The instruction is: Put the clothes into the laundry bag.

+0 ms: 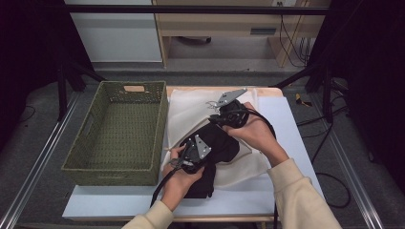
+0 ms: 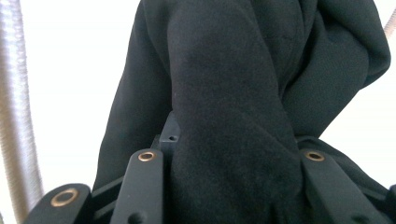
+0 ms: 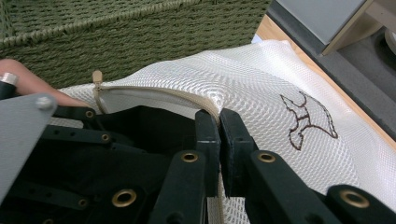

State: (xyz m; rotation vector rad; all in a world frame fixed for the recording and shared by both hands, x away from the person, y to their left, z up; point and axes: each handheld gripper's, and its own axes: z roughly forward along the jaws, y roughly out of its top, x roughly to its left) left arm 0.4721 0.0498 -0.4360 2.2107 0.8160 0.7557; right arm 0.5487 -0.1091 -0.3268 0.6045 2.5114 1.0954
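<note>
White tabletop (image 1: pixel 286 119), dim room around. Black garment (image 2: pixel 224 102) bunched between left gripper (image 1: pixel 193 155) jaws, clamped there, half inside white mesh laundry bag (image 3: pixel 261 79). Right gripper (image 3: pixel 219 128) pinched shut on bag's zippered edge (image 3: pixel 154 91), just above garment. Green woven basket (image 1: pixel 119 133) beside left gripper, beyond bag's edge.

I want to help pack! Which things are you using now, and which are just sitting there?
In use:
- black garment, clamped in the left gripper
- white mesh bag, its zipper edge pinched by the right gripper

Just sitting there:
- green woven basket
- table
</note>
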